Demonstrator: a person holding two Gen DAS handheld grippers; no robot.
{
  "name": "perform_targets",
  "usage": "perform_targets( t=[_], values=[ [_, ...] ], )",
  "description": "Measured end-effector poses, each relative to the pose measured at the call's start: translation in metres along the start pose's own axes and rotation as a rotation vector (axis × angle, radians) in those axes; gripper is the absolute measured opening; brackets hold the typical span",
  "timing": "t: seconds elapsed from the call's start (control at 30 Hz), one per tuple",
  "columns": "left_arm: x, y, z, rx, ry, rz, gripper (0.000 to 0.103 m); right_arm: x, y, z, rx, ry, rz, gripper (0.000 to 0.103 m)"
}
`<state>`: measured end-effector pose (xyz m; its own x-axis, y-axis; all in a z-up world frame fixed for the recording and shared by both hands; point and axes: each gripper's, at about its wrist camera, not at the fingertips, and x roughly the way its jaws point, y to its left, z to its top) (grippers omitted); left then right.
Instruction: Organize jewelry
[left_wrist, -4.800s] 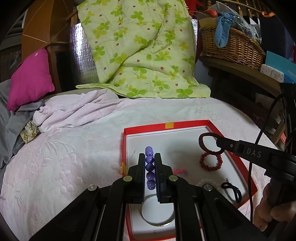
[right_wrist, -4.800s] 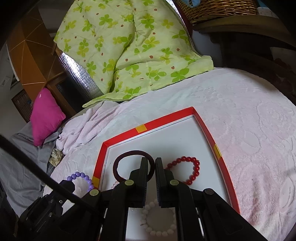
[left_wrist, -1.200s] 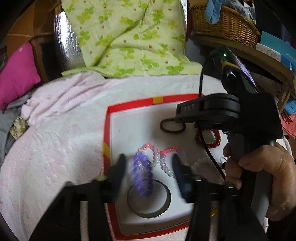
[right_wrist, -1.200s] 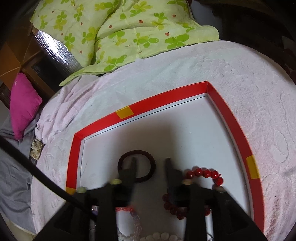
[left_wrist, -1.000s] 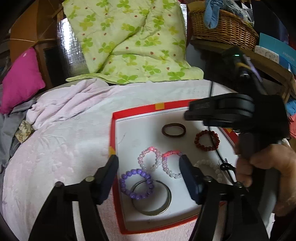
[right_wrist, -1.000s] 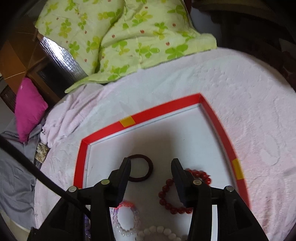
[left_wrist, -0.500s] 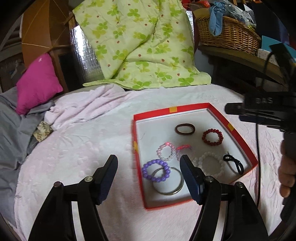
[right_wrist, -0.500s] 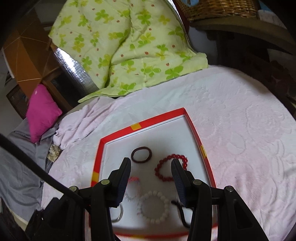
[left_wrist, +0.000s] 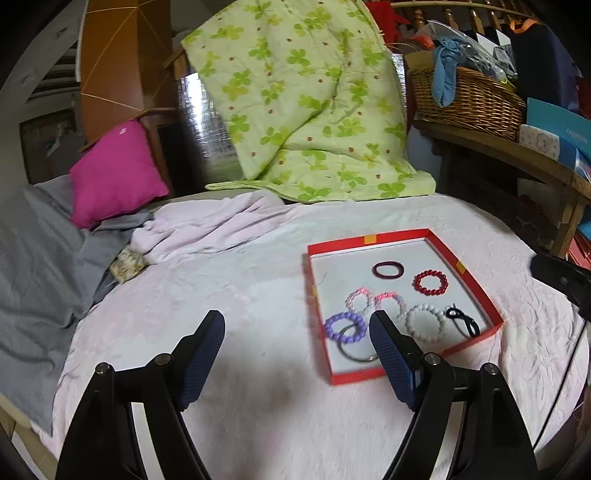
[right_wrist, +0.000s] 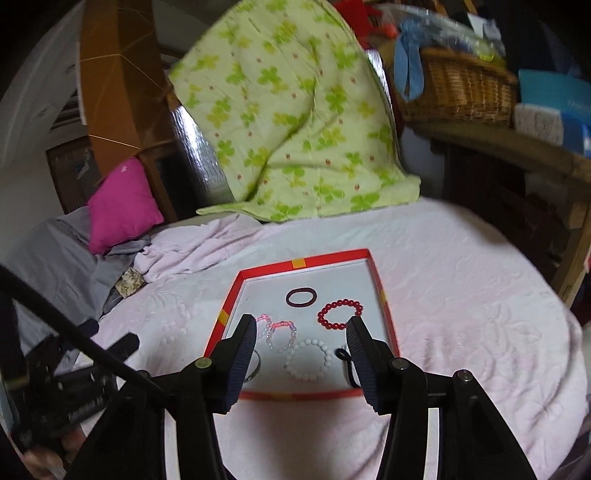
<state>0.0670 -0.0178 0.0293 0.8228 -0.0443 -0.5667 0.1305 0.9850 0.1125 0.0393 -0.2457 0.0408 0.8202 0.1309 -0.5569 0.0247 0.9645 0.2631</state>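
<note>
Red box (left_wrist: 464, 268) with low walls sitting on bumpy pink blanket (left_wrist: 229, 295). Inside lying flat: round bead bracelets, purple one (left_wrist: 345, 326) overlapping shiny metal ring (left_wrist: 351, 354). Left gripper (left_wrist: 297, 328) jaws opening wide, nothing between, box off to its right. Right gripper (right_wrist: 301, 332) jaws opening, empty, hanging over box's near edge.

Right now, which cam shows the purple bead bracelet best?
Left wrist view: the purple bead bracelet lies fully visible in the red tray, overlapping a metal bangle. In the right wrist view it is out of sight, seemingly behind that gripper's finger.
</note>
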Motion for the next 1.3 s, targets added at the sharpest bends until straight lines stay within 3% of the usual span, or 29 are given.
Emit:
perform_targets(
  t=[0.1, 0.2, 0.33, 0.47, 0.7, 1.3],
  values=[
    [-0.013, 0.001, -0.006, -0.008, 0.022, -0.014, 0.081, -0.024, -0.001, -0.015, -0.002, -0.03, -0.005, 0.059],
    [-0.035, 0.0, -0.01, 0.004, 0.012, 0.004, 0.081, -0.047, 0.001, -0.026, 0.002, -0.036, -0.008, 0.06],
    [-0.066, 0.002, -0.015, 0.005, -0.019, 0.015, 0.081, -0.076, 0.008, -0.032, -0.017, -0.048, -0.023, 0.068],
    [-0.091, 0.005, -0.019, -0.004, -0.039, 0.026, 0.081, -0.096, 0.022, -0.034, -0.066, -0.039, -0.056, 0.068],
    [-0.13, 0.008, -0.022, -0.003, -0.069, 0.045, 0.081, -0.126, 0.049, -0.033, -0.1, -0.035, -0.036, 0.069],
    [-0.169, 0.014, -0.015, -0.023, -0.126, 0.067, 0.081, -0.15, 0.064, -0.032, -0.102, -0.039, -0.035, 0.069]
  ],
)
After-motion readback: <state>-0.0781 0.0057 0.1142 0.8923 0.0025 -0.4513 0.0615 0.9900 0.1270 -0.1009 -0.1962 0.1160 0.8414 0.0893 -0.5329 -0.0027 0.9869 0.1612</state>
